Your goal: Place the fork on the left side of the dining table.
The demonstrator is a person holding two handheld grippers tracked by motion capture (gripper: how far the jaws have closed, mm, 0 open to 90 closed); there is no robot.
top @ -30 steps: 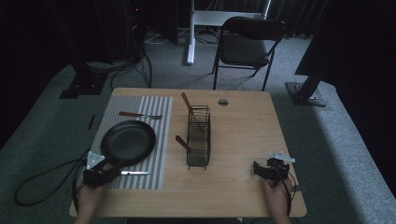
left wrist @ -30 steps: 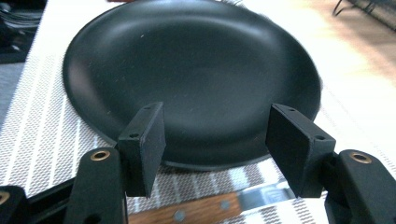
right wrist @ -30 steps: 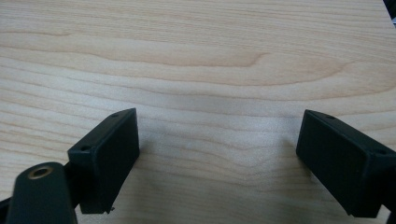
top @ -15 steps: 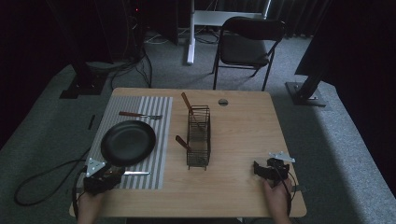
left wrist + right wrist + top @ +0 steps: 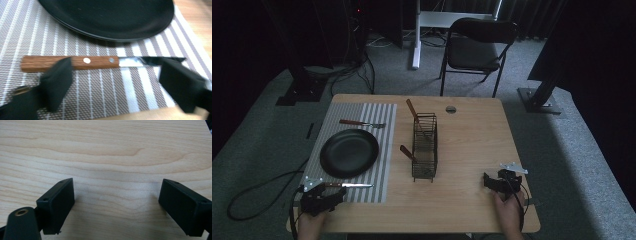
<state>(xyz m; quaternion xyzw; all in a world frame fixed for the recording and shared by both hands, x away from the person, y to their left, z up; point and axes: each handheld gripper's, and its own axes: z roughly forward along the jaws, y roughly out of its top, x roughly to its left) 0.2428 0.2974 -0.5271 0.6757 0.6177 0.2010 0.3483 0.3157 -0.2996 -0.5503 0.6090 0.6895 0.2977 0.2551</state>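
A pale wood table [image 5: 472, 150] stands on grey carpet [image 5: 562, 130], folding chair [image 5: 477, 47] at twelve o'clock; left tongs [image 5: 115, 82], just opening, straddle the knife [image 5: 75, 62]; right tongs [image 5: 116, 206] gape empty.

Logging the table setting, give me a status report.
Left tongs just opened, knife released on placemat. Right tongs open, idle. Plate beside knife, nothing blocking.
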